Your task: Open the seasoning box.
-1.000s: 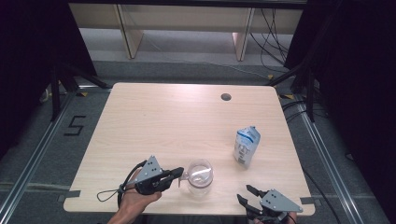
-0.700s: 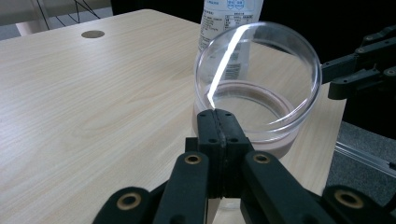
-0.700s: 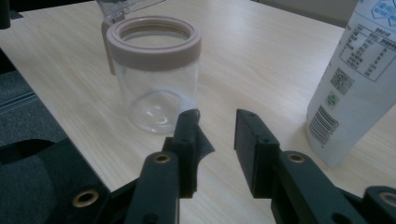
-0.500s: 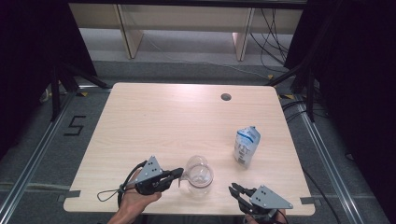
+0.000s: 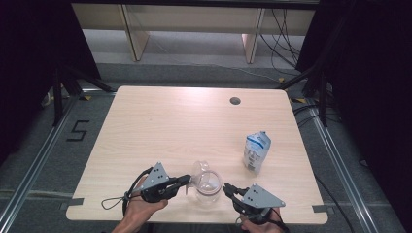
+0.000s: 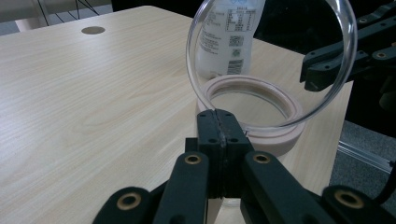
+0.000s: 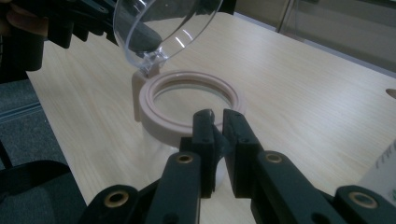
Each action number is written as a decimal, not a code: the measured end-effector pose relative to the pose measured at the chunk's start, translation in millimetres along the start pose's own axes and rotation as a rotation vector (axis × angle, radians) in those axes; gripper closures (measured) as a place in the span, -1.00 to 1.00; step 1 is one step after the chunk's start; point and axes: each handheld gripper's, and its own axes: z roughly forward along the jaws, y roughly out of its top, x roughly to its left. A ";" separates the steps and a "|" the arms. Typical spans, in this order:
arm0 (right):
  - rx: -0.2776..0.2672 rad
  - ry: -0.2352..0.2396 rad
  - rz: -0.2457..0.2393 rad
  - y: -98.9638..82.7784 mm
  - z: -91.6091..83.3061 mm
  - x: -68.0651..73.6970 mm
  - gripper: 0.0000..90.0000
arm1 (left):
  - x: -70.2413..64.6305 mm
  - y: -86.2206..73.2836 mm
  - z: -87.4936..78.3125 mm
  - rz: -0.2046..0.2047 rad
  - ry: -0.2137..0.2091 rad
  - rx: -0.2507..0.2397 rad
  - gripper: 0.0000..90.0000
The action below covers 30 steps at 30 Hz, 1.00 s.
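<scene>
A clear jar (image 5: 208, 187) with a pale pink rim (image 7: 159, 122) stands near the table's front edge. Its clear hinged lid (image 5: 200, 169) is tipped up over the left side. My left gripper (image 5: 187, 182) lies level with its jaws pressed together against the rim at the hinge (image 6: 219, 123). My right gripper (image 5: 226, 187) points at the jar from the right. Its jaws have just been closing and now stand almost together at the near rim (image 7: 215, 119), with nothing that I can make out between them.
A white and blue pouch (image 5: 256, 151) stands upright to the right of the jar. A round cable hole (image 5: 235, 101) sits in the wooden table (image 5: 170, 126) at the back right. Dark frames and cables surround the table.
My right gripper has moved left up to the jar, and its jaws have closed. The lid now stands more upright. The left gripper has kept still.
</scene>
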 end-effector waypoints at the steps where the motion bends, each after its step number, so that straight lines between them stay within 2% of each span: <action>1: -0.005 0.013 -0.006 3.0 3.6 1.5 0.87 | 0.1 0.0 0.0 0.001 -0.002 0.000 0.98; 3: -0.004 0.009 -0.009 4.7 4.5 2.3 0.87 | 0.1 0.0 0.0 0.002 -0.001 0.000 0.98; 4: -0.020 0.004 -0.028 7.9 6.9 2.5 0.86 | 0.0 0.0 0.1 -0.001 0.000 -0.001 0.98; 5: -0.014 0.014 -0.007 9.1 7.3 3.8 0.86 | -0.2 -0.1 0.1 0.000 0.001 -0.001 0.98; 9: -0.027 0.016 -0.003 14.2 9.5 5.7 0.86 | -0.1 -0.1 0.1 0.000 0.001 -0.001 0.98; 10: -0.028 0.039 -0.001 15.5 10.7 6.3 0.86 | -0.1 -0.1 0.1 -0.001 0.001 -0.001 0.98; 16: -0.034 0.034 -0.011 22.9 12.4 10.6 0.86 | -0.1 -0.2 0.1 -0.002 0.001 -0.002 0.98; 30: -0.040 0.073 -0.032 35.7 13.4 22.8 0.86 | 1.9 -4.0 -0.3 -0.007 0.010 0.014 0.96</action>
